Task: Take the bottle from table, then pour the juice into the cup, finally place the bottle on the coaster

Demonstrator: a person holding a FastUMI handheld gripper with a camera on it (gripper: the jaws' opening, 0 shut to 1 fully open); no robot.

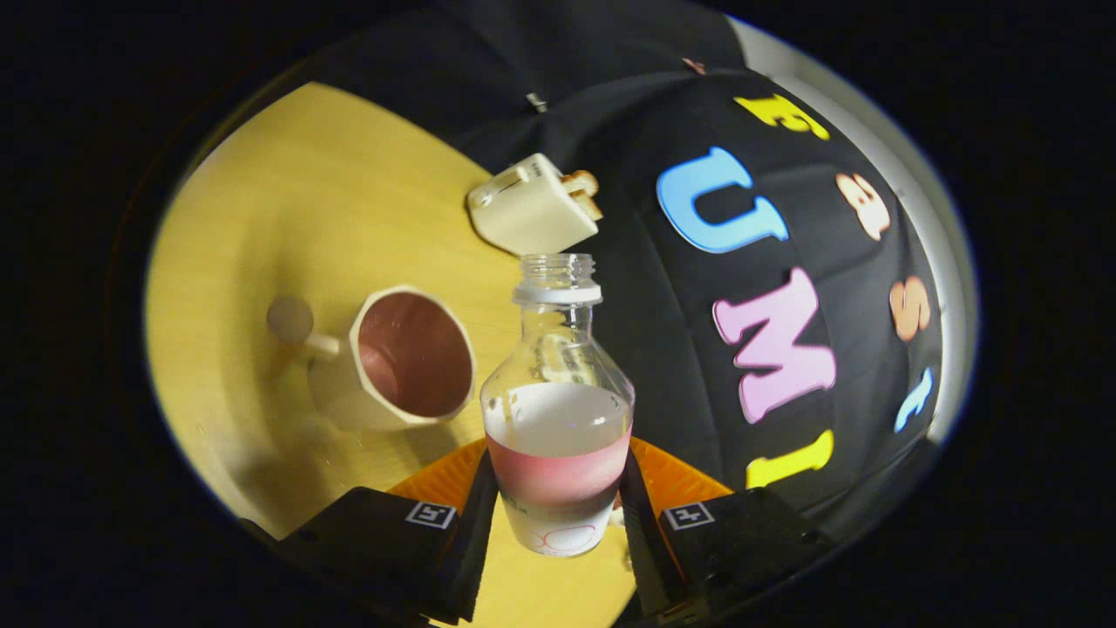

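Pale yellow wooden tabletop (288, 218) runs out to a curved far edge, with the booth's black cloth wall (663, 349) hanging beyond it; the whole scene sits tilted in the gripper view.

Gripper (558, 515) holds a clear plastic bottle with a white-and-pink label band (558, 419); its two fingers press the bottle's lower body from either side, jaws narrowed to the bottle's width; bottle base hangs above the table surface, not resting on it.

Bottle is uncapped, threaded neck open, a white ring just below the threads; the upper half shows clear, the liquid level cannot be told behind the label.

Cream faceted mug with a pinkish-brown interior (410, 358) stands on the table just beside the bottle, its mouth open toward the camera; the handle points away from the bottle; bottle neck and mug rim are apart, nothing passing between them.

Orange round ribbed coaster (445, 478) lies on the table behind the bottle's lower part and the fingers, showing on both sides of them.

Cream toy toaster with bread slices in its slots (534, 208) sits beyond the bottle's neck, near the table's far edge.
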